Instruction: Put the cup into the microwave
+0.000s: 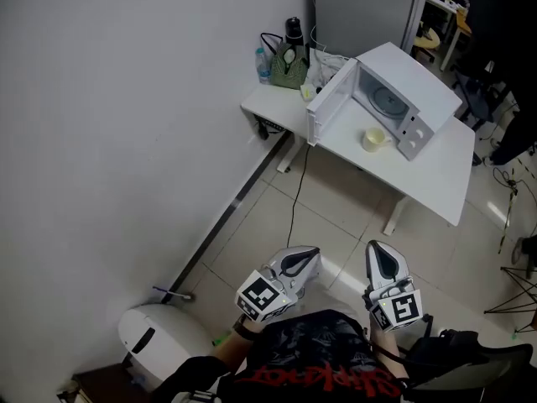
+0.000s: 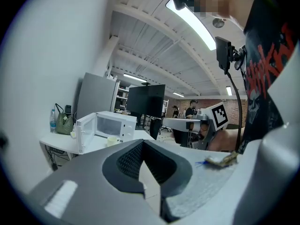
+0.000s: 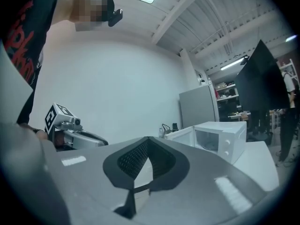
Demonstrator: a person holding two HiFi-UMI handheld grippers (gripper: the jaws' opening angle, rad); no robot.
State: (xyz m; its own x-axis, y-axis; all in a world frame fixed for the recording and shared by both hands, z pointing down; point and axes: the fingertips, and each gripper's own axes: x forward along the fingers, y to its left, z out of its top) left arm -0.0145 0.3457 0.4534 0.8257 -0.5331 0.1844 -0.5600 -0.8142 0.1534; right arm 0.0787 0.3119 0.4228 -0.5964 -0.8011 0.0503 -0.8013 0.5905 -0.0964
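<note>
A white microwave (image 1: 404, 99) stands on a white table (image 1: 436, 170) far ahead, with its door (image 1: 331, 104) swung open to the left. In front of its opening, on the table, sits a pale yellow cup (image 1: 375, 138). Both grippers are held low and close to my body, well short of the table. My left gripper (image 1: 311, 256) and my right gripper (image 1: 379, 250) have their jaws together with nothing between them. The left gripper view shows the microwave (image 2: 115, 124) and cup (image 2: 111, 140) small beyond the left gripper (image 2: 143, 145). The right gripper (image 3: 147, 142) points level toward the microwave (image 3: 220, 135).
A green bag (image 1: 289, 65), a water bottle (image 1: 263, 64) and a black flask (image 1: 293, 30) stand at the table's far-left corner. A white bin (image 1: 155, 336) sits by the wall at lower left. A cable (image 1: 294, 204) hangs to the tiled floor. Chairs and stands crowd the right.
</note>
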